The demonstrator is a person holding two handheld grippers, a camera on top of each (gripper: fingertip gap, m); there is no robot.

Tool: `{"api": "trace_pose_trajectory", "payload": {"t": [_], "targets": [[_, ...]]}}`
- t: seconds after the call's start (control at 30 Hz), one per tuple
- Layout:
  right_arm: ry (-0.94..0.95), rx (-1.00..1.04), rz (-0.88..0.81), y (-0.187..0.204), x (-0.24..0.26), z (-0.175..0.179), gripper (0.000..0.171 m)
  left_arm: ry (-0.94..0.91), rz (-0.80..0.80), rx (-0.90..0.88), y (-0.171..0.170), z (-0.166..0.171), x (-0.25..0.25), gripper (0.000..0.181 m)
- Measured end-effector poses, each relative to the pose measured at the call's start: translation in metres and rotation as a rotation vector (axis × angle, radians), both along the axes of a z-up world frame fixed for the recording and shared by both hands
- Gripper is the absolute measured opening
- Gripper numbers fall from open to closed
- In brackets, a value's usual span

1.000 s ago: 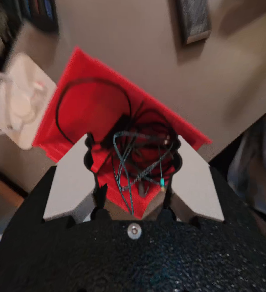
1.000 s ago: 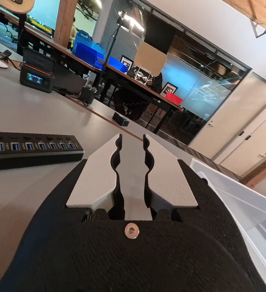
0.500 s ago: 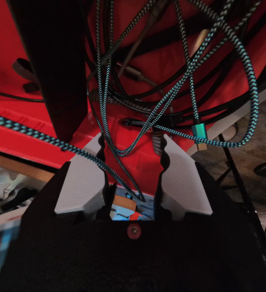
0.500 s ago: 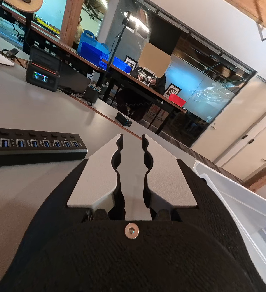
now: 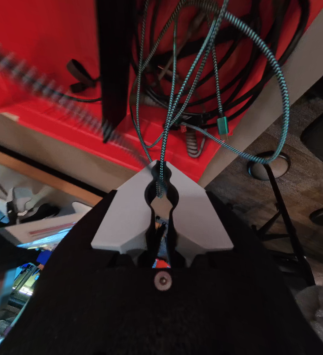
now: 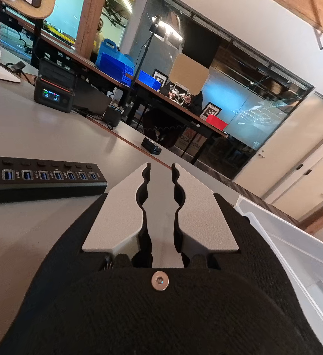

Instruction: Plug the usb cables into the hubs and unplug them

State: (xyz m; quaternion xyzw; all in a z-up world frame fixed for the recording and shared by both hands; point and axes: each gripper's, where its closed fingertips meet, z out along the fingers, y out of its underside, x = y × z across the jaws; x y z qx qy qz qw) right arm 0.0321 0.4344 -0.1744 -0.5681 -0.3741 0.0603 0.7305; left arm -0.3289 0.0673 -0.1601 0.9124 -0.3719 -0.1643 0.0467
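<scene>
Left wrist view: the left gripper (image 5: 161,172) is seen clenched on a teal braided cable (image 5: 177,96), pinched as a doubled strand right at the fingertips, with a short loop of it running back into the first scallop between the fingers. Beyond the fingertips the cable rises into a tangle of black cables (image 5: 204,80) lying in a red bin (image 5: 41,38). The teal plug (image 5: 222,125) hangs ahead and to the right of the fingers, well apart from them; a long loop of the same braid sweeps farther right, past the bin's edge.

In the right wrist view the right gripper (image 6: 159,167) is held released, its fingers parted with nothing between them, low over the table (image 6: 41,124). The hub (image 6: 41,182) lies just left of the fingers, its row of ports facing the camera and all empty. A clear bin (image 6: 291,240) sits to the right.

The step in hand is judged to be drawing one cable out of the tangle. It would best be done slowly and away from the bin, so that the braid slides free of the black cables and no neighbour is dragged out. Since the grip is on mid-cable, not on the plug, a regrip will likely be needed: the plug could be taken by the free right fingers, held by its teal shell with the metal tip left proud, and squared to a port before any push. The hub may slide when pushed, so steadying it should be considered.
</scene>
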Motion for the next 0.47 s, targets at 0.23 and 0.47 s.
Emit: {"api": "trace_pose_trajectory", "payload": {"t": [0.23, 0.47], "targets": [[0.013, -0.002, 0.003, -0.001, 0.001, 0.001, 0.020, 0.090, 0.023, 0.253, 0.021, 0.148, 0.008, 0.000], [0.028, -0.009, 0.009, -0.001, 0.001, 0.002, 0.020, 0.242, -0.037, 0.672, 0.064, 0.332, 0.034, 0.000]]}}
